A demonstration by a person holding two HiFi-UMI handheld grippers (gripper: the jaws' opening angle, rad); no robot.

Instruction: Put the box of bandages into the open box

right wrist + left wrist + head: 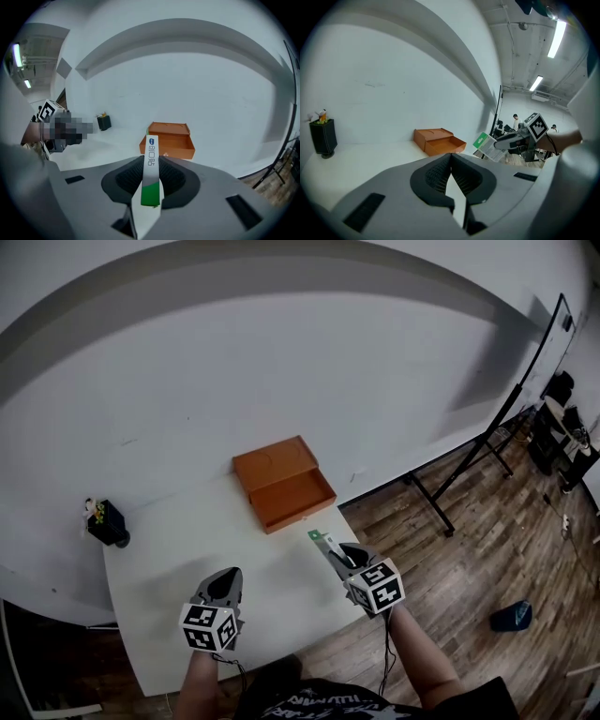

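An orange open box lies at the far right part of the white table, lid flat behind its tray; I also see the box in the left gripper view and the box in the right gripper view. My right gripper is shut on a thin white-and-green bandage box, held above the table's right edge, short of the orange box. The bandage box shows from the left gripper view too. My left gripper hovers over the near table with jaws closed and nothing between them.
A small black holder with yellow bits stands at the table's far left corner. A black stand leans on the wood floor to the right, and a dark blue object lies on the floor. The white wall rises just behind the table.
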